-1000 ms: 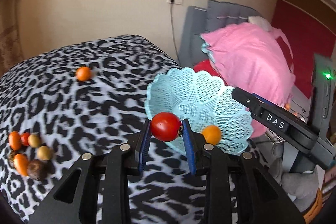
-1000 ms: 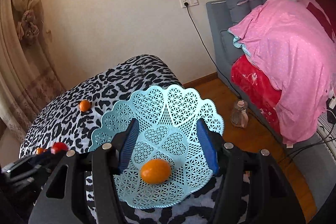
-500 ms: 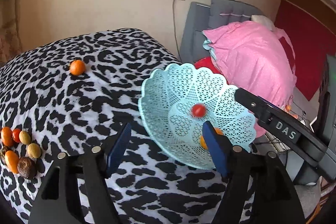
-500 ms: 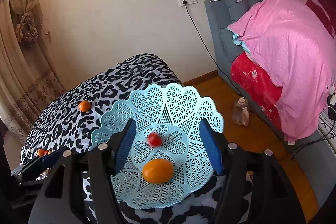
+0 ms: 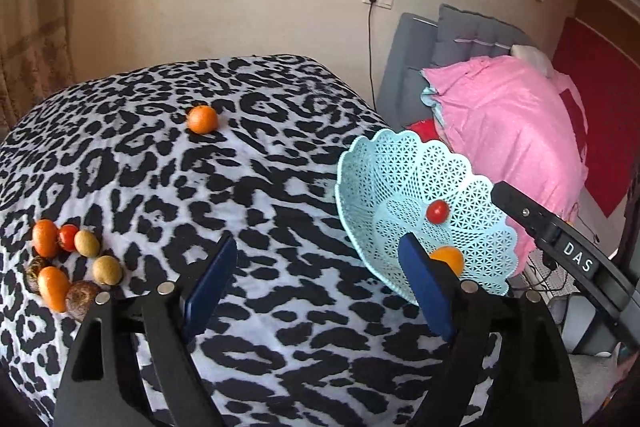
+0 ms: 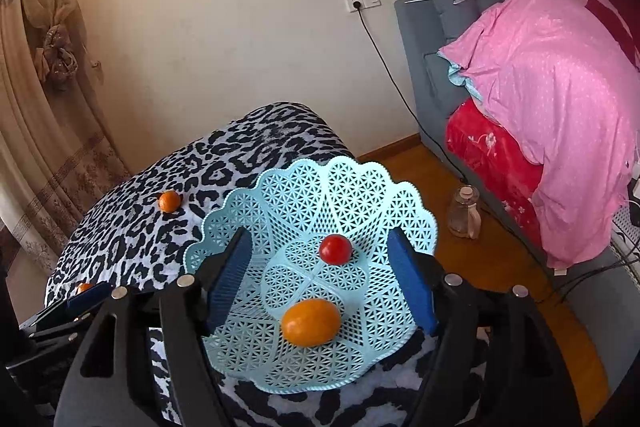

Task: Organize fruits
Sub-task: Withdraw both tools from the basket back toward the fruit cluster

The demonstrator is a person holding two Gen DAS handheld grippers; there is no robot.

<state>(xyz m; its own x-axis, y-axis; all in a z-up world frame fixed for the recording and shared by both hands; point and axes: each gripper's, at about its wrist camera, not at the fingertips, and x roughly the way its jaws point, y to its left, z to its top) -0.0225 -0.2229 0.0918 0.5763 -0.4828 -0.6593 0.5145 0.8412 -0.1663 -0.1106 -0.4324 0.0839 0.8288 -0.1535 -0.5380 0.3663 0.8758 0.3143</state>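
A light blue lattice basket (image 5: 404,167) (image 6: 352,187) sits at the right edge of the leopard-print table. It holds a red tomato (image 5: 437,211) (image 6: 335,249) and an orange fruit (image 5: 450,258) (image 6: 311,321). My left gripper (image 5: 316,291) is open and empty, just left of the basket. My right gripper (image 6: 320,283) is open and empty, its fingers on either side of the basket's near half. A lone orange (image 5: 202,119) (image 6: 169,201) lies far back. A cluster of several small fruits (image 5: 68,263) lies at the left.
The table's right edge drops to a wooden floor (image 6: 500,267) with a glass jar (image 6: 464,211). A grey sofa with pink bedding (image 6: 560,75) stands to the right. The right gripper's body (image 5: 560,247) reaches over the basket's right side.
My left gripper opened and let go of the red tomato, which dropped into the basket. The left gripper then drew back to the left. The right gripper barely moved.
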